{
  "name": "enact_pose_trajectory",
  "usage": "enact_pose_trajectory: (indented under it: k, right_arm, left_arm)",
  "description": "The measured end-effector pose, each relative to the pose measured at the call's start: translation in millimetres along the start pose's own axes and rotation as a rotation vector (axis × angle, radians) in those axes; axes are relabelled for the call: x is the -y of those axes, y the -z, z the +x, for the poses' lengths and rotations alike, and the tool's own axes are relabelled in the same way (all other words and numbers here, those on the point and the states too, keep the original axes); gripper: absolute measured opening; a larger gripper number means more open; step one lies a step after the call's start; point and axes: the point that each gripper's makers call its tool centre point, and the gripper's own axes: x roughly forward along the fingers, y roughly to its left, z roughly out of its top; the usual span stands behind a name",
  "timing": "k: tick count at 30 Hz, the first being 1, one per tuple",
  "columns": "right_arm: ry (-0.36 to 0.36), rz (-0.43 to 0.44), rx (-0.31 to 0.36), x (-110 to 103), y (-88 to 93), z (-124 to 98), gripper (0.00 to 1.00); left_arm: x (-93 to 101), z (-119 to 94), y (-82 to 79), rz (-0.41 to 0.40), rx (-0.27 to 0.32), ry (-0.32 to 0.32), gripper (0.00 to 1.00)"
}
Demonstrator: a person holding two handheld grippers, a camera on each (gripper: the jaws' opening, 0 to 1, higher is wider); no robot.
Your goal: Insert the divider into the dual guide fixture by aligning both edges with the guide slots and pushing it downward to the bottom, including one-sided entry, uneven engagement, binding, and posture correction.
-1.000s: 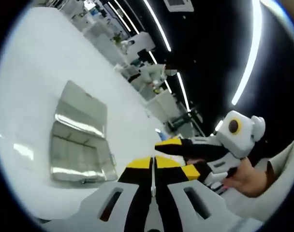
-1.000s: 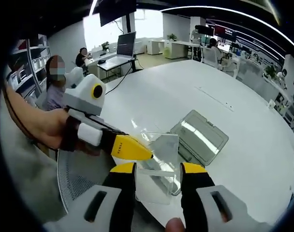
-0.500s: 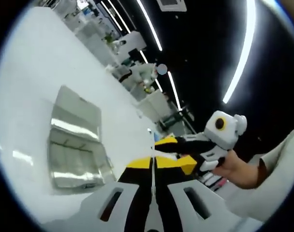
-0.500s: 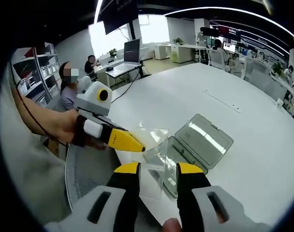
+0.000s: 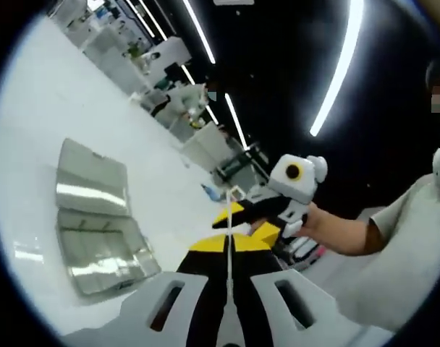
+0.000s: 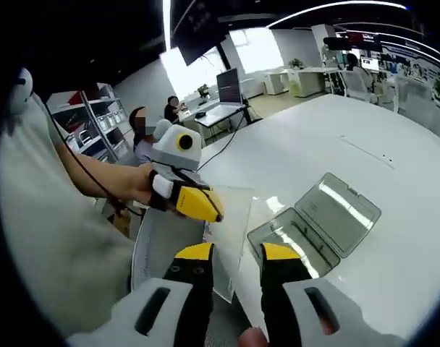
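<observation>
Now, in the left gripper view, the left gripper (image 5: 228,249) has its jaws pressed together on the thin edge of the divider (image 5: 228,238), seen edge-on as a pale line running up between the yellow tips. Beyond it the right gripper (image 5: 243,217) comes in from the right, held by a hand (image 5: 315,220) with a grey sleeve behind. Its yellow tips sit at the divider's far end; from here I cannot tell whether they grip it.

On the white desk (image 5: 46,94), left of the jaws, lies the fixture (image 5: 93,228), a clear hinged case lying open, two shallow halves side by side. The divider is held in the air, apart from it.

In the right gripper view, the divider (image 6: 231,224) shows as a clear flat sheet, tilted, hanging over the desk's near edge. The left gripper (image 6: 200,204) clamps its left edge, yellow tips closed on it, a hand (image 6: 137,189) behind. The right gripper (image 6: 236,254) stands with jaws apart, a gap between the yellow tips, the sheet's lower part passing between them; contact cannot be told.

The fixture (image 6: 318,220) rests on the desk (image 6: 314,148) just right of the sheet, open, lid half farther back. People sit at far desks (image 6: 220,112) with a monitor (image 6: 229,85).
</observation>
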Motion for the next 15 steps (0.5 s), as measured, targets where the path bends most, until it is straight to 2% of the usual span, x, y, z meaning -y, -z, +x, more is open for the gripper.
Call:
enact_pose_trajectory:
  k: [7,10,15]
  right_arm:
    - [-0.088,0.042,0.017,-8,2.3,-2,0.16]
    - [-0.159,0.081,0.033,-18,1.3,-4,0.13]
    - [-0.23,0.124,0.06,-26,-0.3,-7,0.12]
  left_arm:
    - [12.6,-2,-5.0,0.042,-0.032,0.064,0.0]
    - [20.5,-1,-5.5,0.078,-0.05,0.096,0.0]
    - [29.8,0,-6.3,0.093,-0.069,0.143,0.0]
